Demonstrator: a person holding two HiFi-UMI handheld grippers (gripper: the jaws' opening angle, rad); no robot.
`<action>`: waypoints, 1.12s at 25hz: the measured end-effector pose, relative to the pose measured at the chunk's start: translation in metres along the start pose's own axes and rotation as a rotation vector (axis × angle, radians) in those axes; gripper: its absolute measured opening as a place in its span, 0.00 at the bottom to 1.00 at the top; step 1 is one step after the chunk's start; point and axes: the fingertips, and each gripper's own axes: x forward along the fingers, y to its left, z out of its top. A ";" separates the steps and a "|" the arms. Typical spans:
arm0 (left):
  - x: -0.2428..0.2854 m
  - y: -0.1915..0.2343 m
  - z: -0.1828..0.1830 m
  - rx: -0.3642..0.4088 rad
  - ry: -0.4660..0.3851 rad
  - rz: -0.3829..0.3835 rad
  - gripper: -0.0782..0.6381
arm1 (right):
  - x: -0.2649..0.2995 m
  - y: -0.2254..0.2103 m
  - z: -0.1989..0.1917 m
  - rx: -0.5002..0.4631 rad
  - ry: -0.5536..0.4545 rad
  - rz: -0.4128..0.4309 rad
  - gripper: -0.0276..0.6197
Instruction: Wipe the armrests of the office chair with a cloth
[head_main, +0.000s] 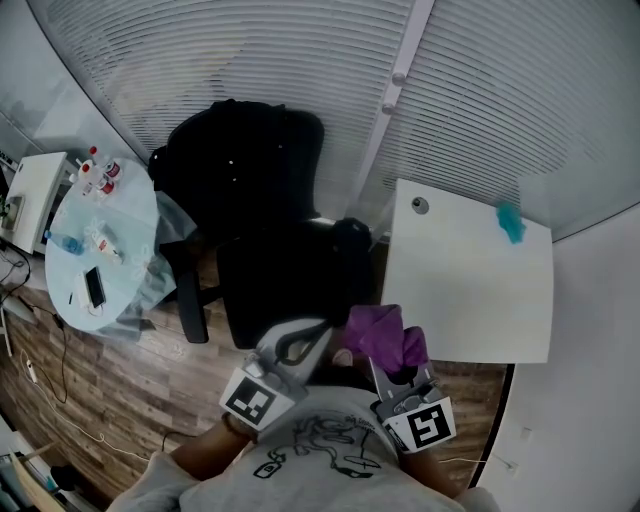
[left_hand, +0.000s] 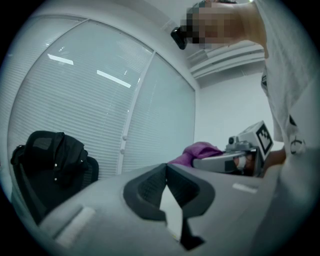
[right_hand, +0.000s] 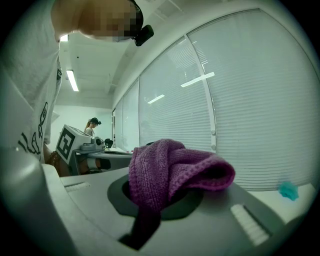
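Note:
The black office chair (head_main: 285, 270) stands in front of me with a dark jacket (head_main: 245, 160) draped over its back. One armrest (head_main: 190, 300) sticks out on its left side. Over the seat's near edge, my right gripper (head_main: 397, 362) is shut on a bunched purple cloth (head_main: 385, 335). In the right gripper view the cloth (right_hand: 170, 170) fills and hides the jaws. My left gripper (head_main: 297, 348) hovers beside it, shut, nothing held; its tips (left_hand: 166, 167) meet. The left gripper view also shows the chair (left_hand: 50, 165) and the cloth (left_hand: 200, 150).
A white desk (head_main: 470, 290) stands right of the chair, with a small teal object (head_main: 510, 222) at its far edge. A round glass table (head_main: 120, 225) with bottles and a phone is at the left. Window blinds run behind. Another person stands far off.

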 end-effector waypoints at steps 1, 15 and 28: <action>0.002 0.000 0.000 0.001 0.001 0.002 0.11 | -0.001 -0.002 0.000 0.000 0.000 0.000 0.09; 0.026 -0.001 -0.019 -0.041 0.048 0.004 0.11 | 0.002 -0.024 -0.014 0.030 0.037 0.000 0.09; 0.038 0.002 -0.076 -0.081 0.141 0.002 0.11 | -0.003 -0.033 -0.071 0.094 0.116 -0.002 0.09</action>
